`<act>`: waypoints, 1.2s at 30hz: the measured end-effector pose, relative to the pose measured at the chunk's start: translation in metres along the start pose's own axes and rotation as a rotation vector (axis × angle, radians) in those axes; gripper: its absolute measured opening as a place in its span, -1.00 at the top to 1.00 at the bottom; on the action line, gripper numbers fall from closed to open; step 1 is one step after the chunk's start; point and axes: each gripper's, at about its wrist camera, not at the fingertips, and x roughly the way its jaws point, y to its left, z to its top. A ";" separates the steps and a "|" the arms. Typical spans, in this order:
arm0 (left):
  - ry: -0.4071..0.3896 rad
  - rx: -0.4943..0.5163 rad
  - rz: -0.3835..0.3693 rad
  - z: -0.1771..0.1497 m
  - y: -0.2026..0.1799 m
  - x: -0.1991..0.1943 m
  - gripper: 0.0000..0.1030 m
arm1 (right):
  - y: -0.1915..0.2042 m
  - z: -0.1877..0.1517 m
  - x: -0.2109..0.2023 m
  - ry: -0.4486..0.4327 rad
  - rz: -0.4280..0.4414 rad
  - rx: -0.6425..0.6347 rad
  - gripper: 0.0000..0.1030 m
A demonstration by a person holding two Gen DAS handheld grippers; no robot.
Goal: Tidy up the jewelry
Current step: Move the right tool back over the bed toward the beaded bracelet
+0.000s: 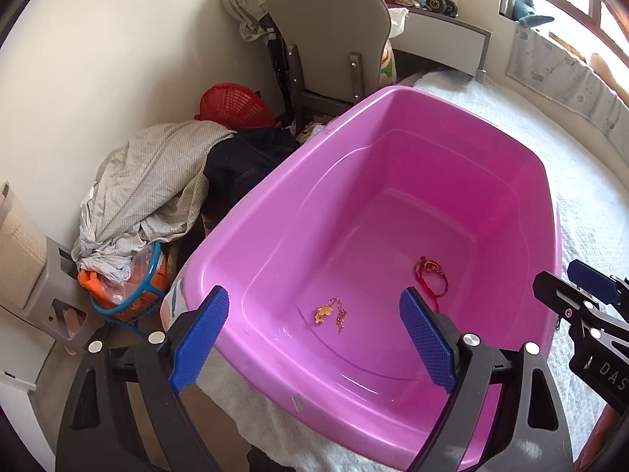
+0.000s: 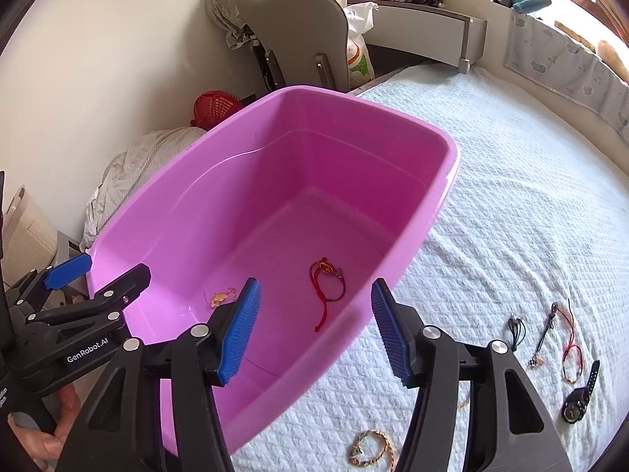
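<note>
A pink plastic tub (image 2: 129, 236) sits on a bed covered with a white quilted bedspread (image 2: 511, 216). On the tub's floor lie two pieces of jewelry, apart from each other: a red cord bracelet (image 2: 326, 287) with a small charm, one loose end trailing toward the near wall, and a gold pendant on a fine chain (image 1: 328, 312) nearer the tub's left side.

The left hand-held gripper (image 1: 314, 338) hangs over the near rim of the tub, pointing down into it. Its blue pads stand wide apart with nothing between them; the pendant shows on the tub floor in the gap. The right hand-held gripper (image 2: 316, 330) hovers over the tub's near right rim, its jaws partly spread and empty, the red bracelet visible beyond them.

On the bedspread to the right of the tub lie more pieces: a dark cord bracelet (image 2: 517, 326), a dark beaded string (image 2: 544, 334), a red and green cord bracelet (image 2: 570, 350) and a black wristwatch (image 2: 580, 397). A multicoloured braided bracelet (image 2: 369, 448) lies near the bed's front edge, just below the tub.

Beyond the tub stand a grey chair (image 2: 298, 27), a red basket (image 2: 214, 108) and a heap of laundry (image 1: 157, 181)
</note>
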 end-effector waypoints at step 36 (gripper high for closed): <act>-0.091 0.255 -0.300 -0.138 -0.124 -0.098 -0.77 | -0.132 -0.254 -0.150 -0.113 -0.261 0.393 -0.23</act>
